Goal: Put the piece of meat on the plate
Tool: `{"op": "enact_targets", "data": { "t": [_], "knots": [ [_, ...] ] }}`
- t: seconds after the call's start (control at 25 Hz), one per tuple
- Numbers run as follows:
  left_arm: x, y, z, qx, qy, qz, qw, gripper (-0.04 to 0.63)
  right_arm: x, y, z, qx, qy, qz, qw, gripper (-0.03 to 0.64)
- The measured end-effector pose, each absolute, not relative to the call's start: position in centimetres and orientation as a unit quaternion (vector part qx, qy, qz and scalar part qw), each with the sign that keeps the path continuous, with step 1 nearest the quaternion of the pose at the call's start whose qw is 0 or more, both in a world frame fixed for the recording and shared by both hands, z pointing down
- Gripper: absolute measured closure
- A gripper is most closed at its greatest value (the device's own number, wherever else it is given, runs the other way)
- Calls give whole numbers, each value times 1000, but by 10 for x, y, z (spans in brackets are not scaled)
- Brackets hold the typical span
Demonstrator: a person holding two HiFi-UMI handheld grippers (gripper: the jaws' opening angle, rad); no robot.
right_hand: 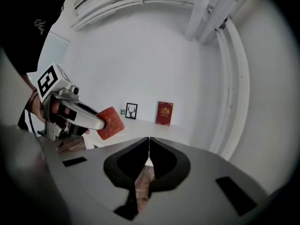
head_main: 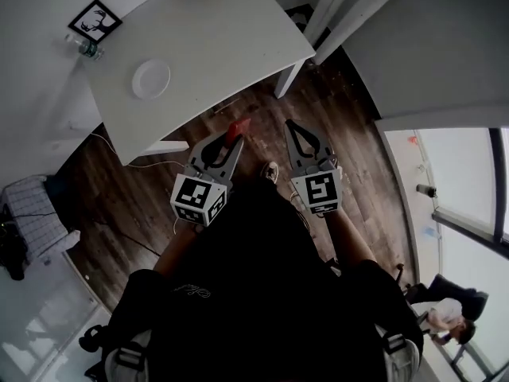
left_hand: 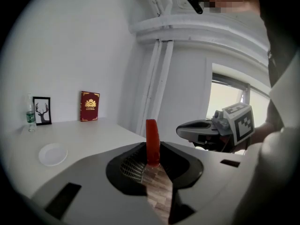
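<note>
A flat red piece of meat (head_main: 238, 128) stands on edge between the tips of my left gripper (head_main: 231, 139), which is shut on it; the left gripper view shows the meat (left_hand: 152, 142) upright in the jaws, and the right gripper view shows the meat (right_hand: 110, 123) from the side. A small white plate (head_main: 150, 79) lies on the white table (head_main: 231, 46), ahead and to the left of both grippers; the plate (left_hand: 52, 153) is empty. My right gripper (head_main: 291, 126) hangs beside the left one over the wooden floor, its jaws shut on nothing (right_hand: 148, 146).
On the table's far side stand a red book (left_hand: 89, 106), a framed deer picture (left_hand: 42, 110) and a small bottle (left_hand: 30, 114). White pipes (left_hand: 157, 69) run up the wall to the right of the table. A person sits at the lower right (head_main: 445, 317).
</note>
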State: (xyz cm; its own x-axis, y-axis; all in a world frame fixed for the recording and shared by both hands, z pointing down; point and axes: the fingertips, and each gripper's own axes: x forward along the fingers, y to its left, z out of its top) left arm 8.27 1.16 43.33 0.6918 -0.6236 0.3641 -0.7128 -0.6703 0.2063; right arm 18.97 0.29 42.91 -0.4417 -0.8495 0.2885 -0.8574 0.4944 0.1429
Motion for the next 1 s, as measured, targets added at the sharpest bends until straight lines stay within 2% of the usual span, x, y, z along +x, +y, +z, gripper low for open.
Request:
{"op": "enact_targets", "data": {
  "t": [0.44, 0.64, 1.0],
  "knots": [
    [13, -16, 435, 857, -470, 128, 170, 512, 110, -41, 425, 392, -911, 9, 128, 595],
    [-16, -45, 437, 853, -477, 128, 170, 512, 81, -65, 428, 371, -918, 12, 140, 594],
    [-71, -91, 440, 831, -514, 167, 135, 512, 18, -106, 431, 300, -944, 62, 121, 594]
  ]
}}
